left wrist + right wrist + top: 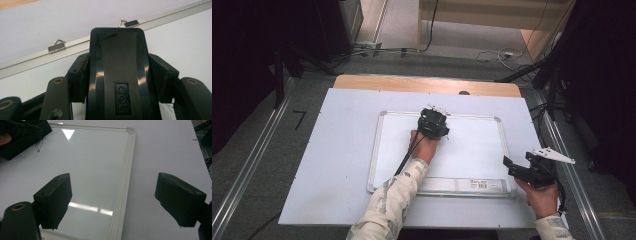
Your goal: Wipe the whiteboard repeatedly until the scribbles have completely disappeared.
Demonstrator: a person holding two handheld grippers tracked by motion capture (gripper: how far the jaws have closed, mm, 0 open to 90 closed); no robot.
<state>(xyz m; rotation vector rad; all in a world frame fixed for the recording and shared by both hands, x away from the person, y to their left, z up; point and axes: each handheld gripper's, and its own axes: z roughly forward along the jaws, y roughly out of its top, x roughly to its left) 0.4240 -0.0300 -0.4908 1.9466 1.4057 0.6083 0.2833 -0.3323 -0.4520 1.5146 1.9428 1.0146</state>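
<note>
A white whiteboard with a silver frame lies flat on the table. My left gripper stands over the board's top edge near the middle, shut on a black board eraser with a raised logo. In the left gripper view both pads press the eraser's sides, just short of the frame and its hanging clips. My right gripper hovers by the board's near right corner, open, with nothing between its pads. A small dark pen mark sits on the board beside the left gripper.
The board lies on a white sheet that covers a wooden table. A pen tray with a label runs along the board's near edge. Metal rails flank the table, and cables lie on the floor behind.
</note>
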